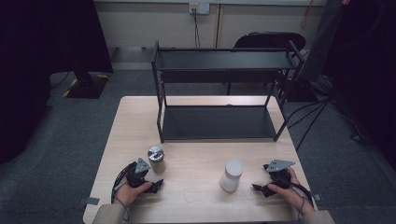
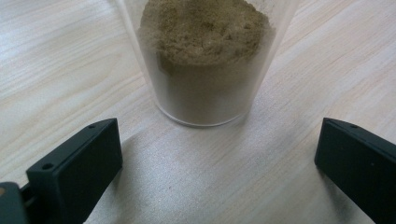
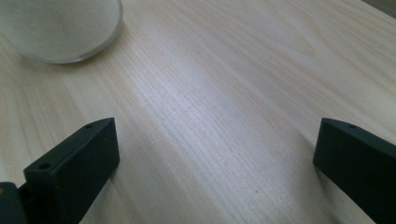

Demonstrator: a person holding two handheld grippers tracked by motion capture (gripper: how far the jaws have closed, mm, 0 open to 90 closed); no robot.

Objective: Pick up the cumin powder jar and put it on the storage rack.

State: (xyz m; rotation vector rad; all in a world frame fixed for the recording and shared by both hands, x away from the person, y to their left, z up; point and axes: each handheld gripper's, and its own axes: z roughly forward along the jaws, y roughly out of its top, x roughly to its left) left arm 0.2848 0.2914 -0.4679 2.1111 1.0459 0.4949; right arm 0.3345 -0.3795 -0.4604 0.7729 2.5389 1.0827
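Your high view is dim, its side edges nearly black; the table (image 1: pixel 196 186) alone catches light. In your gripper views, near jaws blur and soft shadows fall between them.

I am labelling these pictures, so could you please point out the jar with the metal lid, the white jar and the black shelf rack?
Metal-lidded jar (image 1: pixel 155 154), high view, lid top.
White jar (image 1: pixel 232 176), high view, side wall.
Black shelf rack (image 1: pixel 219 59), high view, top shelf.
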